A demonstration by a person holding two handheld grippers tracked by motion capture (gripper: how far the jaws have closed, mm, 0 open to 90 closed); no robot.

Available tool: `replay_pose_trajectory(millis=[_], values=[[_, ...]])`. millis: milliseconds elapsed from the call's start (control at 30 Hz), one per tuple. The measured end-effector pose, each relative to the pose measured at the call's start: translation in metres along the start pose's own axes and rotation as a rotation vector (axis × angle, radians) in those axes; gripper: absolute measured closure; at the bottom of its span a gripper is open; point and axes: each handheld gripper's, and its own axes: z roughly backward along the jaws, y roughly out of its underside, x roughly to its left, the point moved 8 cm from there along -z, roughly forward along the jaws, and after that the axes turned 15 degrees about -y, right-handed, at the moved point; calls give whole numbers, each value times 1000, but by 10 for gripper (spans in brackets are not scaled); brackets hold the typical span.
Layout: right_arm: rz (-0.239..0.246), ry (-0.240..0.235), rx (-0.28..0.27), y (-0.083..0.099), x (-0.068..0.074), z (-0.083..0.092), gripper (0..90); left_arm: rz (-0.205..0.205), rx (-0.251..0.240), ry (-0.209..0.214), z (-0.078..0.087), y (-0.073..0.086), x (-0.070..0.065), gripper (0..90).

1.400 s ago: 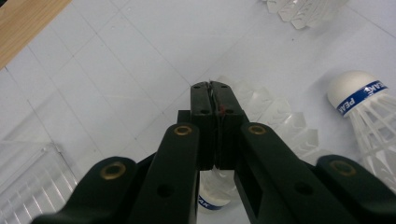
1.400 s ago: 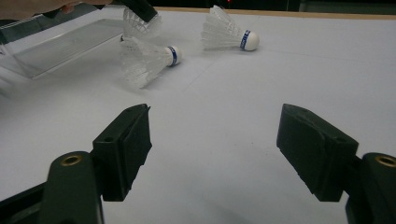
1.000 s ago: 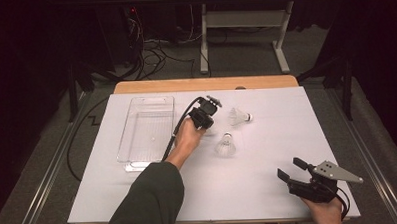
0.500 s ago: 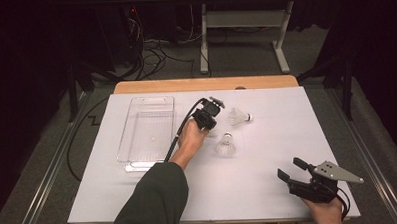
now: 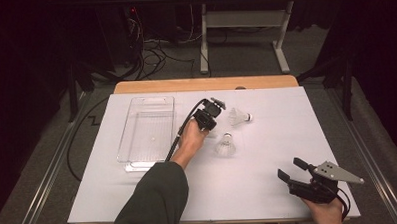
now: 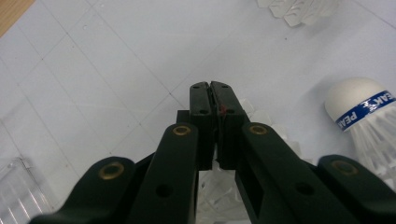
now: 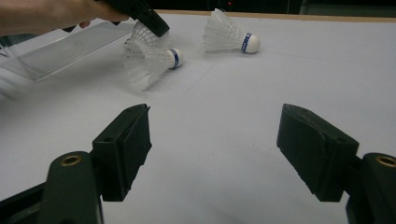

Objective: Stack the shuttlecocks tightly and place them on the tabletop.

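The left gripper is clamped on a shuttlecock's feathers mid-tabletop; the right gripper rests, jaws apart, near the tabletop's front right corner.

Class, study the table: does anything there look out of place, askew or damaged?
Nothing looks damaged or spilled. Two shuttlecocks lie on their sides on the white table, one near the far edge, another nearer. The left gripper pinches a third shuttlecock's skirt. The clear tray sits squarely.

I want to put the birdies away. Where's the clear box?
In the high view, the clear plastic tray lies on the table's left side, just left of the left tool and the shuttlecocks.
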Motion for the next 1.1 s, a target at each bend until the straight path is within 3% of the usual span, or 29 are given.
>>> replay_pose_trajectory(millis=[233,567,1100], values=[[4,1,2,0,0,0,265,48,-2,41,2,0,4,784],[3,3,2,0,0,0,265,83,-7,63,6,-2,6,589],[3,3,2,0,0,0,265,116,-35,93,14,-5,8,517]])
